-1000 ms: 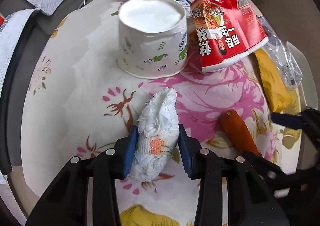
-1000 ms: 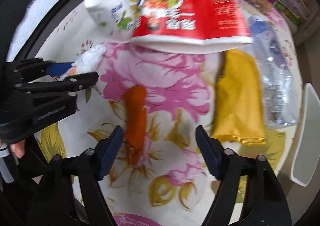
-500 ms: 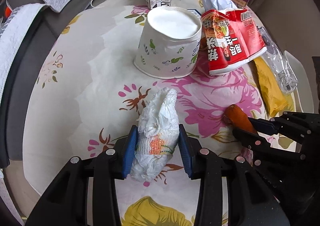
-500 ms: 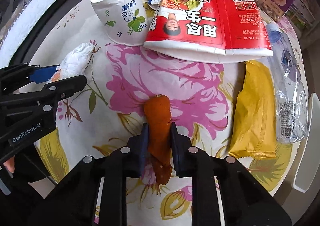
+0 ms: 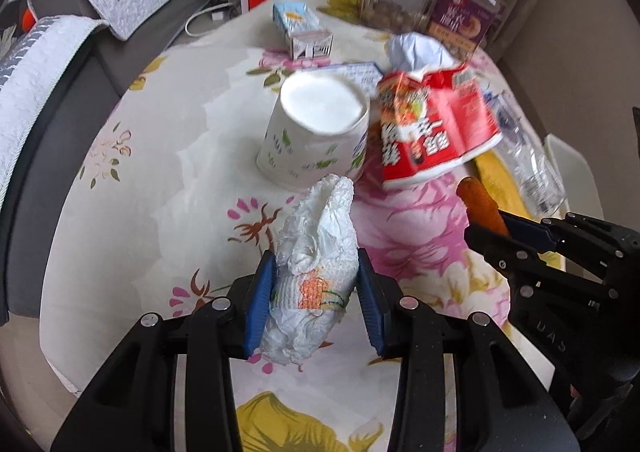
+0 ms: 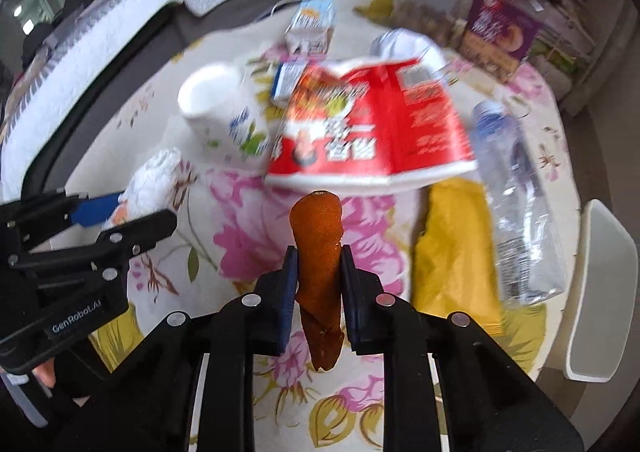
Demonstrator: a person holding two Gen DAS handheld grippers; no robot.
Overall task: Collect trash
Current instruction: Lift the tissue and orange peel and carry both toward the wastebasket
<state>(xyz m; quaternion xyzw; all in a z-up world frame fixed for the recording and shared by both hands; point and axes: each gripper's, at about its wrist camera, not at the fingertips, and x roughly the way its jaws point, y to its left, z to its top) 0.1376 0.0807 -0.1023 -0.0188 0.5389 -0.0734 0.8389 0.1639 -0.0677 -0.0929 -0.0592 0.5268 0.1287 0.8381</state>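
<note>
Two pieces picked up, rest still out. My left gripper [image 5: 316, 292] has its fingers [image 5: 260, 294] partly closed, pinching a crumpled white tissue [image 5: 314, 276] with an orange print; it's squashed at the waist and sticks up past the tips. My right gripper [image 6: 318, 288] has its fingers [image 6: 289, 284] closed tight on an orange peel strip [image 6: 320, 252], limp, glossy, tapering to a ragged lower end. Both look clear of the flowered surface [image 5: 160, 188], I judge. No bin in view, so drop-off is not done. Still lying beyond: yellow packet [image 6: 456, 252], then upturned paper cup [image 5: 316, 132], red snack bag [image 6: 372, 136] and clear plastic bottle [image 6: 516, 204], then a small milk carton [image 5: 302, 28] farther back. Far jars are blurry; can't tell if trash.
</note>
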